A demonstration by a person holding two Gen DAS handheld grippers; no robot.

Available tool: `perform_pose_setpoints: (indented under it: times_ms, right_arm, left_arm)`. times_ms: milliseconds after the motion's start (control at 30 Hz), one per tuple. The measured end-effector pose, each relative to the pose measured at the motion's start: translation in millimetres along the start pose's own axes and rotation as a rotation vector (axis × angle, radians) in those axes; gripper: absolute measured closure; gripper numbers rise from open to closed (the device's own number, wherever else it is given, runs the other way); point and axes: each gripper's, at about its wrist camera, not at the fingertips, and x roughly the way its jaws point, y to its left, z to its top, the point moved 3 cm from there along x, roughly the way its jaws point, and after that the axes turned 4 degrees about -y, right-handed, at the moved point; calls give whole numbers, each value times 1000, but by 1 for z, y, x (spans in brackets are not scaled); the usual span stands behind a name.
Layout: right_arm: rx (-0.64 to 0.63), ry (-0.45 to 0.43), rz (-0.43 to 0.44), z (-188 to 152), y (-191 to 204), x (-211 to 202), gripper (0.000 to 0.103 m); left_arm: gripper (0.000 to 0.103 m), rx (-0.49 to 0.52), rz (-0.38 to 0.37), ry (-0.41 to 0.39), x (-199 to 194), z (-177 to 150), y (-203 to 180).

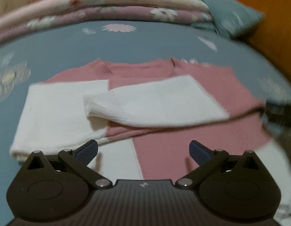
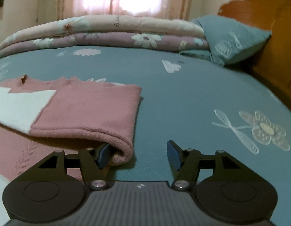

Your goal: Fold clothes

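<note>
Both grippers, left (image 1: 143, 150) and right (image 2: 137, 153), hanging spread, gripping nothing; sweater (image 1: 164, 98) lying sleeves-crossed, lengthwise fold remaining.

A pink and white sweater (image 1: 164, 75) lies flat on the bed. Its neck points to the far side. Both sleeves are folded in over the middle. Each sleeve is pink near the shoulder and white at the end. The right sleeve (image 1: 156, 103) lies on top, its white cuff over the left sleeve (image 1: 56, 113)
</note>
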Motion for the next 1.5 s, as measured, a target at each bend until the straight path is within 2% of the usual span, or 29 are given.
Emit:
perform_pose_setpoints:
  times_ms: [167,200,233,367,500,633,733,933,967,1000,1033,1067,1267,1500]
  right_arm:
    - [53,10,28,0,-8,3,35]
    - [58,11,32,0,-8,3,35]
    - [64,12,36,0,-9,3,35]
    - [70,12,42,-1,-10,3,35]
    - [79,11,50,-1,-12,3,35]
    - [72,4,48,-1,-11,2,35]
    - [59,-5,46,1,-9,0,35]
    - [53,5,52,0,-7,2,35]
    - [56,5,54,0,-7,2,35]
    - [60,6,56,0,-8,2,35]
    - [64,6,57,0,-8,2,35]
    - [67,6,58,0,-9,1,35]
    - [65,1,57,-1,-8,0,35]
    - [-12,-9,91,0,-8,-10,35]
  left_arm:
    - [1,-482,-273,-13,-6,11,43]
    - [2,-557,-309,-17,-5,12,49]
    - [2,-606,-323,-28,-3,14,54]
    - [3,-648,-230,-65,7,15,67]
    - [6,-716,-228,-84,20,15,78]
    - [6,-732,-224,-112,28,22,82]
    - [6,-742,-228,-104,37,25,82]
    - [9,-706,-199,-112,44,27,75]
    - [16,-685,-182,-109,43,27,74]
    - [30,-664,-164,-107,42,27,72]
    - [40,-647,-142,-103,41,26,72]
    - [55,-630,-121,-95,40,26,72]
    - [94,-593,-52,-68,38,21,78]
    - [96,-559,-44,-97,30,29,78]
